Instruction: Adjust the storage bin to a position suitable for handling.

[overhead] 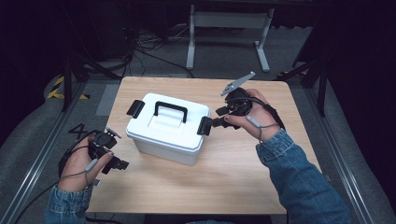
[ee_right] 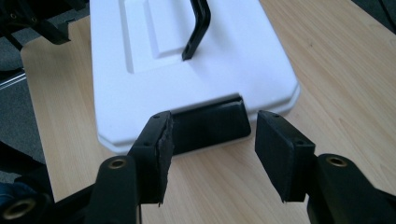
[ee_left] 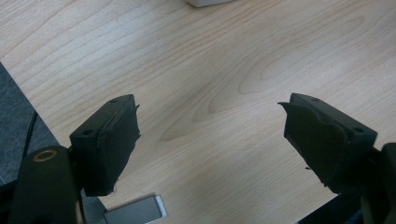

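White lidded box (overhead: 166,128), lid on, contents hidden; both hand-held grippers agape, empty.

**What the frames hide or cut off**

In the left gripper view, a white box (ee_left: 205,2) shows as a sliver at the top edge, the rest cut off. A grey metal piece (ee_left: 135,212) runs out of the bottom edge, and what it is cannot be told.

In the right gripper view, the box's far end and the upper part of its black handle (ee_right: 198,28) are cut by the top edge. The near black latch (ee_right: 210,123) is partly hidden behind the left jaw of the right hand-held gripper (ee_right: 212,140).

In the high view, the desk's (overhead: 233,186) near edge is partly covered by the person's denim sleeves (overhead: 299,177), and the box hides its own far wall.
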